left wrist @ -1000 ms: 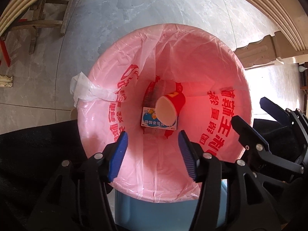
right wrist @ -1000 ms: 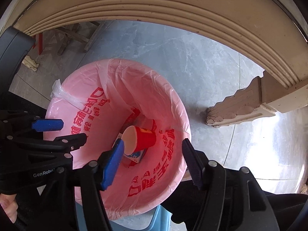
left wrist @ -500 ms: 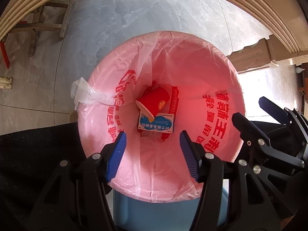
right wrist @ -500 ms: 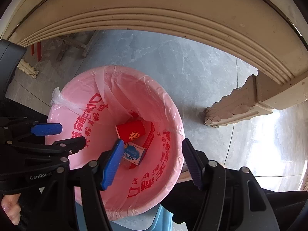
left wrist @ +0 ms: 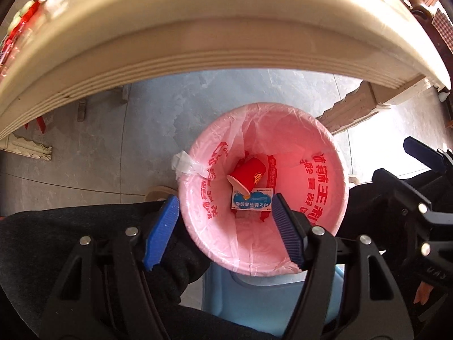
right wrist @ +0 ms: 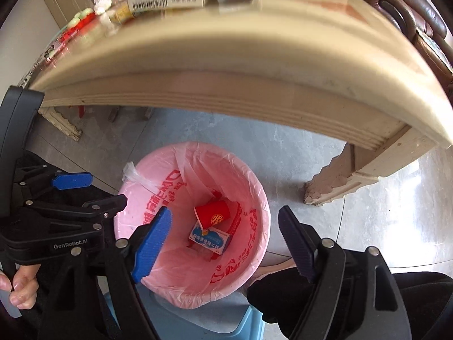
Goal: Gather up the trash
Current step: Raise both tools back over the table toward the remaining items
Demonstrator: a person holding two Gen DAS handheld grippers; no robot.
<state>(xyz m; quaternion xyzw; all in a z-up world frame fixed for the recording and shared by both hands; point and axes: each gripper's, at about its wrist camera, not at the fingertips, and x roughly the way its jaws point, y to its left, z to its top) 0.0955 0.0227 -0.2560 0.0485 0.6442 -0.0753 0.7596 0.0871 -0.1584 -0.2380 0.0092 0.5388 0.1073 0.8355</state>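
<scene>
Grey tile floor (right wrist: 220, 130) below; we are hovering left gripper (left wrist: 223, 232) and right gripper (right wrist: 223, 240), both spread empty, over bin (right wrist: 254, 266) holding cup (right wrist: 213, 214); next, table (right wrist: 254, 56) litter.

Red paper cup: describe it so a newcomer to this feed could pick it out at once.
Look below the table edge to the pink-lined trash bin on the grey floor. At its bottom lies the red paper cup, tipped on its side with its pale inside showing. Its rim rests on a flat blue-and-white box; the cup is the only round, solid red thing there, with a gold emblem.
</scene>
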